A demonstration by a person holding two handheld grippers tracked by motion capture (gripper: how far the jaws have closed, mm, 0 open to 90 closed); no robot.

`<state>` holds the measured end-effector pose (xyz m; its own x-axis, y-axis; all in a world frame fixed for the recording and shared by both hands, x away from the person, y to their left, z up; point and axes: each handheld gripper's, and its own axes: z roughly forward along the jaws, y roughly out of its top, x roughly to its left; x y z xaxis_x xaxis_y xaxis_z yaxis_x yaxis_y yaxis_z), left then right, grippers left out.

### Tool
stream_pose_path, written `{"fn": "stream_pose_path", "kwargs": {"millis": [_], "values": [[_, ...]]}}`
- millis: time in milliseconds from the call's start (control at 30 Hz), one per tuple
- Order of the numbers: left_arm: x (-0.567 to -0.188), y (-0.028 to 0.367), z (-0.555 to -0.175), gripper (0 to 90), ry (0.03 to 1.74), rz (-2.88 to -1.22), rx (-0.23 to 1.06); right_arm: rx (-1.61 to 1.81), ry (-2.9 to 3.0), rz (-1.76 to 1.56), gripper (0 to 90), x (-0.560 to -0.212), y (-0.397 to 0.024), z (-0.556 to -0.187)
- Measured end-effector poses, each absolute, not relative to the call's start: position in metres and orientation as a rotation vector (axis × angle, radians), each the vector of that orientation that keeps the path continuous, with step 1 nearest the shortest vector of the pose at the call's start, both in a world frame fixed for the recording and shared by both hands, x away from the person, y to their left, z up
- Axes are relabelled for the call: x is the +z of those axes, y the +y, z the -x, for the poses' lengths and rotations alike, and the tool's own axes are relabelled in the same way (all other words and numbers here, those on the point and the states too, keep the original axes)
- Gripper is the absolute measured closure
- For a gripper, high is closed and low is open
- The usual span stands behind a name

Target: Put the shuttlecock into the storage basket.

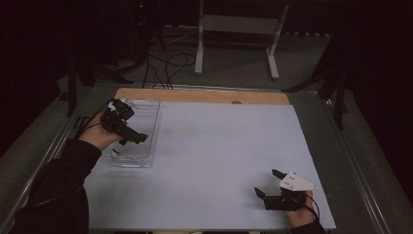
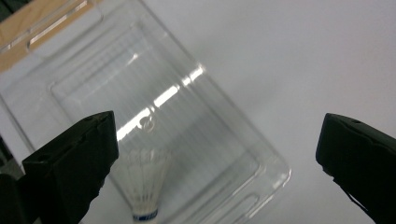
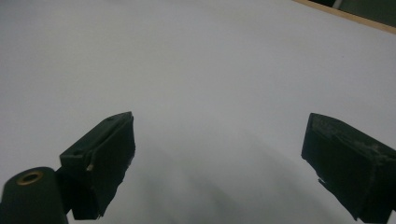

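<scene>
While the left claw (image 1: 127, 132) is being held above the clear plastic tray (image 1: 151, 122), its jaws are being kept wide apart and nothing is being gripped between them. A white shuttlecock (image 2: 146, 179) is being shown lying inside the tray in the left gripper view, on the tray floor near one short end wall, with its blue-banded base turned toward that wall and its feathers toward the tray's middle. One jaw is being seen just beside the shuttlecock in that view; whether it is touching cannot be told. The tray is being carried by the white-covered bench (image 1: 219, 146), whose bare wooden strip (image 1: 204, 95) is being seen just beyond the tray's far end. The person's left hand (image 1: 97, 134) is being seen at the tray's outer long side, wrapped around the claw's body. Well apart from the tray, toward the opposite near corner of the bench, the right claw (image 1: 267, 183) is being held low over the white surface, its jaws likewise being kept spread with nothing between them, as is being confirmed in the right gripper view (image 3: 217, 158).
</scene>
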<state>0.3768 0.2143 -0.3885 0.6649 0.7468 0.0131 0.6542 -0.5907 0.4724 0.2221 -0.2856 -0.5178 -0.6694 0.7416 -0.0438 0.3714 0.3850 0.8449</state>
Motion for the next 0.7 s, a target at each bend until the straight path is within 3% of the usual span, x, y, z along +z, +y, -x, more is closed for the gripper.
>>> {"fn": "stream_pose_path", "kwargs": {"millis": [700], "values": [[-0.393,0.165,-0.379,0.0,0.949,-2.390,0.168,1.206,2.233,-0.959,9.6,-0.517,-0.286,-0.221]]}}
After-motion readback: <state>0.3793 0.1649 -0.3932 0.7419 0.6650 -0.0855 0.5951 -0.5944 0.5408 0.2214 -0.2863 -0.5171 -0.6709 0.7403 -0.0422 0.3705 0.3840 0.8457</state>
